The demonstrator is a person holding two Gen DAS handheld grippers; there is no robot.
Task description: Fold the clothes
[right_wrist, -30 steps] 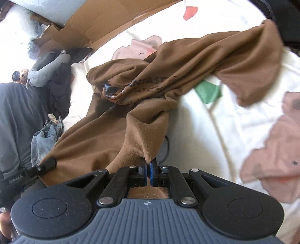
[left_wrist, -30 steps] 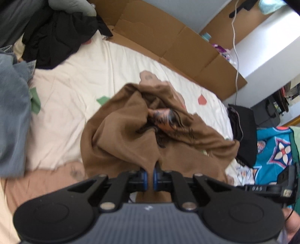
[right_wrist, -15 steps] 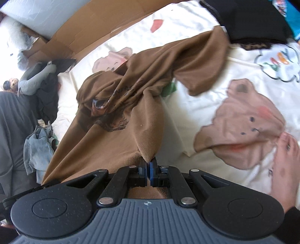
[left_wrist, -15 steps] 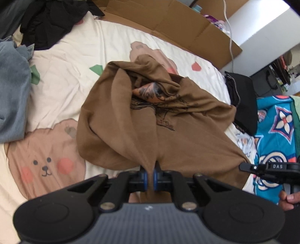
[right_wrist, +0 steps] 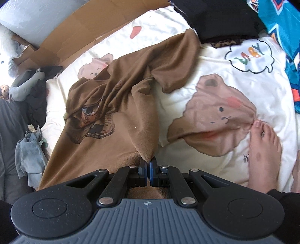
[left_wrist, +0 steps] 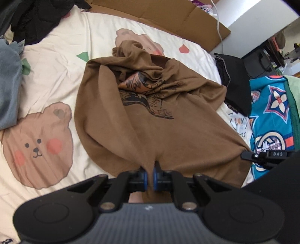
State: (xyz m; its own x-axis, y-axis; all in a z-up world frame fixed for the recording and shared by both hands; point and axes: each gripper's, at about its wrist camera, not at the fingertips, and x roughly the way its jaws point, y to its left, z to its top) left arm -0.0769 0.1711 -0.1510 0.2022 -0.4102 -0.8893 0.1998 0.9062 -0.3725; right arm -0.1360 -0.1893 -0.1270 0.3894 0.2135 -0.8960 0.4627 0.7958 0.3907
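A brown T-shirt [left_wrist: 142, 120] with a dark printed graphic fills the centre of both wrist views. It lies on a cream bedsheet [left_wrist: 56, 62] patterned with cartoon bears. Its near hem is lifted toward the cameras, while its far end, in the upper middle of the frame, is bunched into folds with the print partly tucked inside.

The left gripper [left_wrist: 150, 175] sits at the bottom centre of its view, its jaws closed tight on a pinch of the hem. The right gripper [right_wrist: 148, 172] is clamped the same way on another part of the hem; in the left view its black tip shows at the right edge, touching the shirt's corner.

Compared with a second ago, the shirt is far more spread out. It was then a crumpled heap drawn up close to the cameras; now the lower body lies broad and fairly smooth, and more bedsheet shows around it. The person seems to have pulled the hem back to stretch the cloth. This looks like the flattening step before folding, with the sleeves and collar end not yet straightened.

Around it: a grey garment [left_wrist: 7, 90] at the left edge, dark clothes [left_wrist: 37, 16] upper left, cardboard [left_wrist: 168, 15] along the top, a blue patterned cloth [left_wrist: 271, 116] at right. A bare foot [right_wrist: 262, 154] rests on the sheet, lower right of the right view.
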